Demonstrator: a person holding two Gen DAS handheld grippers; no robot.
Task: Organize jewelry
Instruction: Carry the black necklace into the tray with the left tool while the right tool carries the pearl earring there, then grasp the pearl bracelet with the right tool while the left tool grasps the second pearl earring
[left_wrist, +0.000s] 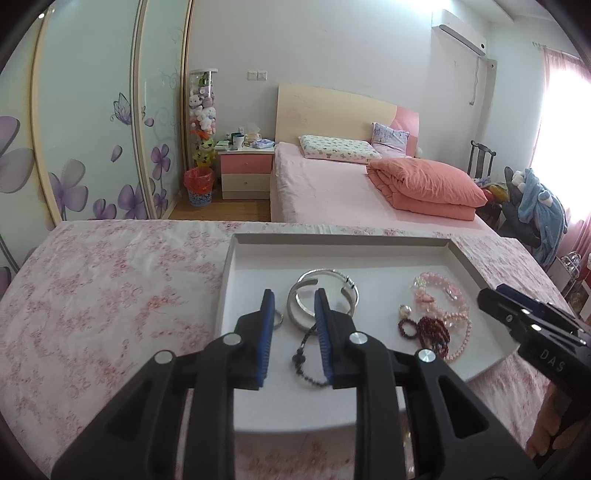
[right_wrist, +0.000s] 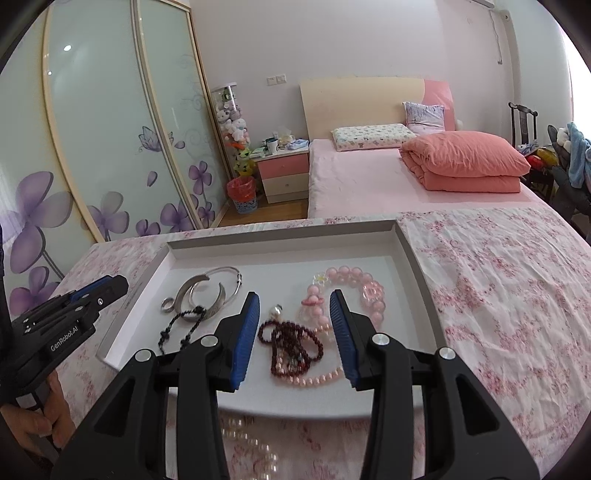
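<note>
A shallow white tray (left_wrist: 243, 266) (right_wrist: 417, 266) lies on the floral cloth. In it lie silver bangles (left_wrist: 295, 299) (right_wrist: 218, 291), a small silver ring (left_wrist: 277, 320) (right_wrist: 167, 305), a black bead string (left_wrist: 306, 365) (right_wrist: 177, 325), a dark red bead bracelet (left_wrist: 430, 328) (right_wrist: 291, 339), pink bead bracelets (left_wrist: 443, 291) (right_wrist: 362, 280) and a pale pink pearl strand (left_wrist: 463, 339) (right_wrist: 317, 380). My left gripper (left_wrist: 294, 299) is open above the bangles and black beads. My right gripper (right_wrist: 295, 299) is open above the red and pink beads. A white pearl necklace (right_wrist: 255, 443) lies on the cloth before the tray.
The table has a pink floral cloth (left_wrist: 110, 295) (right_wrist: 498, 295). Beyond it are a pink bed (left_wrist: 332, 184), a nightstand (left_wrist: 245, 173), a red bin (left_wrist: 199, 184) and sliding wardrobe doors (left_wrist: 92, 129). A chair with clothes (left_wrist: 535, 206) stands at right.
</note>
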